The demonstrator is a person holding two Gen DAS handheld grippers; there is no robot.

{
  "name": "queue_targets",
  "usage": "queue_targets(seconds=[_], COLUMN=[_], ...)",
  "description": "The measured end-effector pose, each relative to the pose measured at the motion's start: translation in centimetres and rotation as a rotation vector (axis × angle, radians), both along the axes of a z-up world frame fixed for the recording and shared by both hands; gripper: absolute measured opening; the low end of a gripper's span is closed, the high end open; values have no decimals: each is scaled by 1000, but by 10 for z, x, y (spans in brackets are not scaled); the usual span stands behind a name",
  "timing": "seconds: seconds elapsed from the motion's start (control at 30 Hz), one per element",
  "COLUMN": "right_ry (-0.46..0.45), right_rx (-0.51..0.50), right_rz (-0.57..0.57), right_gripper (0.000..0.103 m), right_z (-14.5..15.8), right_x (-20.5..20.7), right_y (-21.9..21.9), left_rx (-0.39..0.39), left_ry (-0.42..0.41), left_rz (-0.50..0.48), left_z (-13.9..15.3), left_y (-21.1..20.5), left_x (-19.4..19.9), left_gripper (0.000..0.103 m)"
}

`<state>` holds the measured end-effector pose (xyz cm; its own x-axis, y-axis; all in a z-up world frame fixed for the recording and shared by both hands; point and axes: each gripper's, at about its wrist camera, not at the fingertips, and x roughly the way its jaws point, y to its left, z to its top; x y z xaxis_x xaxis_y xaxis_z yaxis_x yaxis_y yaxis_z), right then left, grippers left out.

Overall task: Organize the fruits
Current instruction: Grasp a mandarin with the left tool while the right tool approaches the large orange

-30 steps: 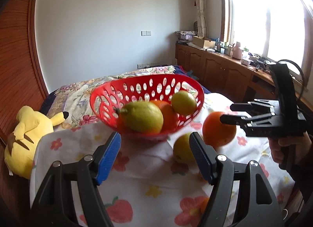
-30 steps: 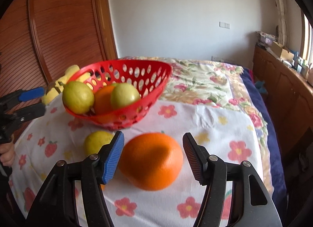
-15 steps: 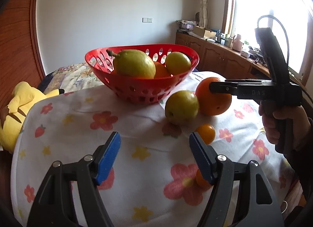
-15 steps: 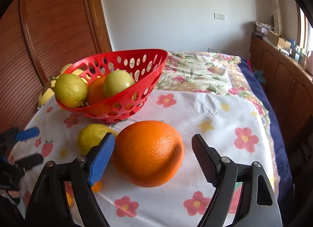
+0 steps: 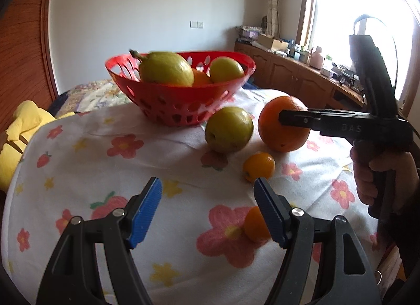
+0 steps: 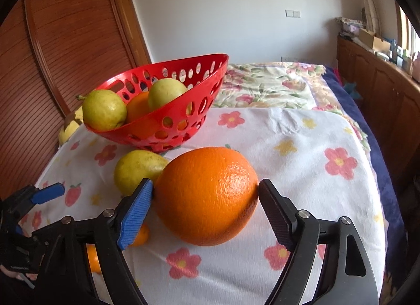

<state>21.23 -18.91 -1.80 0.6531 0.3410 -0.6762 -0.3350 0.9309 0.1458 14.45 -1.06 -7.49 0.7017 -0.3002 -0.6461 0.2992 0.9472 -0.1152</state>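
- left gripper (image 5: 207, 200) hovers over the near edge of the flowered cloth (image 5: 92, 152); jaws about half apart, nothing between them.
- two small oranges lie loose near that edge: one (image 5: 253, 226) half hidden behind the left gripper's right finger, the other (image 5: 258, 167) just beyond it.
- right gripper (image 6: 204, 200), in the person's hand (image 5: 380, 179), has just been opening its jaws. the big orange (image 6: 210, 173) sits between them on the cloth, mid-way back. the blue pad is at its skin and the other pad just beside it, so no squeeze as far as i can judge.
- a yellow-green fruit (image 5: 229, 129) rests just beside the big orange, toward the basket.
- red basket (image 5: 181, 110) stands toward the far edge and holds two yellow-green fruits and an orange.
- step in hand, judged: lining up a grasp on the big orange.
- next move calls for closing squarely across its widest part, lifting clear of the neighbouring fruit, then carrying it over the basket rim.
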Motion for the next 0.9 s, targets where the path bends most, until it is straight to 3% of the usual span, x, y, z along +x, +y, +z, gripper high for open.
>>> queue_targets(seconds=[0.3,0.57,0.9], right_ry=[10,0,-9], right_rx=[35,31,11], right_rz=[-8,-9,-11], right_gripper=[81,81,81], right_z=[-1,-4,-3], right_x=[-23,-36,-37], right_y=[-12,-14,-12], left_rx=[32,37,57], left_ry=[13,53,113], left_rz=[-44,-88,-148], left_z=[-1,-6,-13], left_y=[-14,-23,-36], left_x=[-6,-6,-7], left_gripper=[73,60,55])
